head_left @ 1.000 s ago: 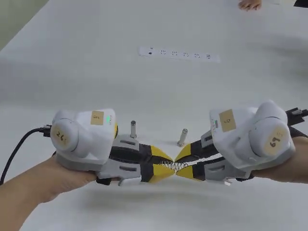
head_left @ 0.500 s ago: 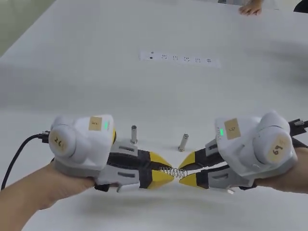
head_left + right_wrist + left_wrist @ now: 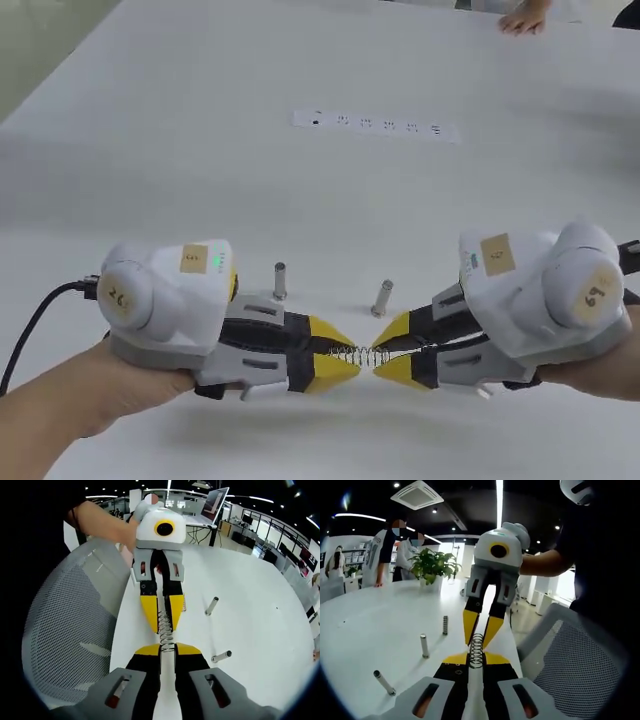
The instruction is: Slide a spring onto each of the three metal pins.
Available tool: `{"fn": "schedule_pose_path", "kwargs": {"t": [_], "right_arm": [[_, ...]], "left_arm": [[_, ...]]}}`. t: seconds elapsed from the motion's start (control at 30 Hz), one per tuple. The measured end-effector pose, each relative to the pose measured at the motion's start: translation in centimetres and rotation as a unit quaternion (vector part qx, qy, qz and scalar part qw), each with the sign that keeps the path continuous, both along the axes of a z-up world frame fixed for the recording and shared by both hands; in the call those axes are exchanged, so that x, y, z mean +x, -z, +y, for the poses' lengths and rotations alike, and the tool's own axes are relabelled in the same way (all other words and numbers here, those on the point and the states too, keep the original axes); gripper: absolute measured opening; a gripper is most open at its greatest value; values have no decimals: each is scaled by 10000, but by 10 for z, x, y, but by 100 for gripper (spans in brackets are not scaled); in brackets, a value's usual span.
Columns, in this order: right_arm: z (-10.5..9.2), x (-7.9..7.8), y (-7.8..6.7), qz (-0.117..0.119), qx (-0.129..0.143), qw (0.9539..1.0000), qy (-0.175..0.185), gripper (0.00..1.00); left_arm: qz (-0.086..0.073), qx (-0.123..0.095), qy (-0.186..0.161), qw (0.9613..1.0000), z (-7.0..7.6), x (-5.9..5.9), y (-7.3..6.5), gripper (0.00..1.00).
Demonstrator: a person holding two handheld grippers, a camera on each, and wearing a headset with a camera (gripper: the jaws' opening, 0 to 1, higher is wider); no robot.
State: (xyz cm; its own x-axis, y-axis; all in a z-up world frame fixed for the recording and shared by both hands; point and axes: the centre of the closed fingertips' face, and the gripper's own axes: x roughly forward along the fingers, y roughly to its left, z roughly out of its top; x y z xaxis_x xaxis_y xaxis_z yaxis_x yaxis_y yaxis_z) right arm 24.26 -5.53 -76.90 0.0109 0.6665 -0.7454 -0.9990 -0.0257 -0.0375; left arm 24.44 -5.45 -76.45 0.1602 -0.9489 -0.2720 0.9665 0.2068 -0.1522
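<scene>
Left tongs (image 3: 352,358) and right tongs (image 3: 380,360) seemingly both pinch the spring (image 3: 365,355).

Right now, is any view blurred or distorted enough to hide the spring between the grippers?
Head view: even light, soft shadows, spring readable. Left gripper view: fisheye bends the table, ceiling strip light glares, spring sharp. Right gripper view: same bending, spring sharp.

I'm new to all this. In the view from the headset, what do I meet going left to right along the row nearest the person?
black cable → left gripper → spring → right gripper
</scene>
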Motion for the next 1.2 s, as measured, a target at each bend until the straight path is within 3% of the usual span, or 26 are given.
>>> {"fn": "schedule_pose_path", "kwargs": {"t": [0.27, 0.5, 1.2], "right_arm": [[1, -1, -9, -171, -180, 9995, -187, 7], [7, -3, -19, -249, -169, 9990, -316, 7], [20, -11, -24, -391, -524, 9952, -728, 7]], "left_arm": [[2, 37, -1, 10000, 0, 0, 3, 1], [-15, 116, 4, 9999, -1, 1, 6, 1], [-101, 305, 167, 9993, -10, -3, 15, 1]]}}
